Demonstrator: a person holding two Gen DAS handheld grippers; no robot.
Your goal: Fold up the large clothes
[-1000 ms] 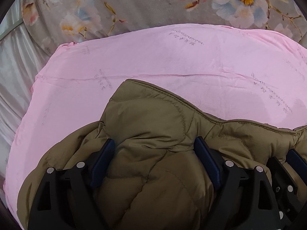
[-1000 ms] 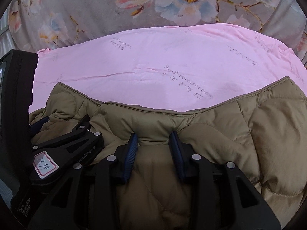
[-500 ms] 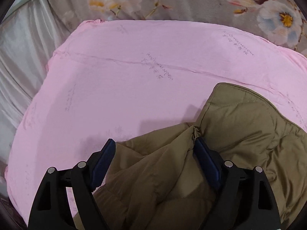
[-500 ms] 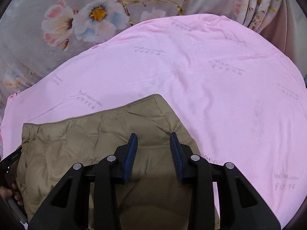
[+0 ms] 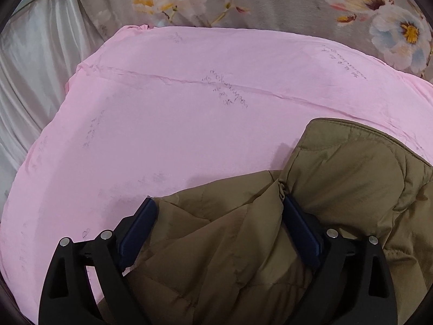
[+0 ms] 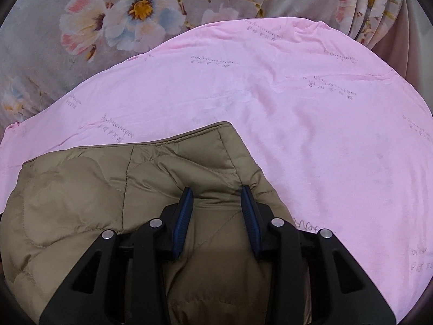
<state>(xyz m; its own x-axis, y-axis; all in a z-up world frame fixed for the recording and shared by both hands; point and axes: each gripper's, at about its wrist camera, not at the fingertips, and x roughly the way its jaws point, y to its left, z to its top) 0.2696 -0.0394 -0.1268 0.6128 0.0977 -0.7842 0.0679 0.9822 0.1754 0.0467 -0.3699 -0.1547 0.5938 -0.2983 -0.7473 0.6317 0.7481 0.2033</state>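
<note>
An olive-brown quilted puffer jacket [image 5: 351, 178] lies bunched on a pink sheet [image 5: 176, 124]. In the left wrist view my left gripper [image 5: 219, 211] has its jaws wide apart with a fold of the jacket lying between the blue pads [image 5: 138, 224]. In the right wrist view the same jacket [image 6: 81, 189] fills the lower left, its stitched hem toward the sheet [image 6: 311, 135]. My right gripper [image 6: 216, 197] holds a ridge of jacket fabric between its narrowly spaced blue pads [image 6: 184, 214].
A grey floral fabric [image 5: 270, 2] lies beyond the sheet's far edge and also shows in the right wrist view [image 6: 113, 19]. A pale satin curtain [image 5: 32, 62] hangs at the left; pleated drapes [image 6: 379, 10] stand at the far right.
Both grippers have swung apart: the left view turned left and the right view turned right. More pink sheet shows now, and the other gripper is out of each view.
</note>
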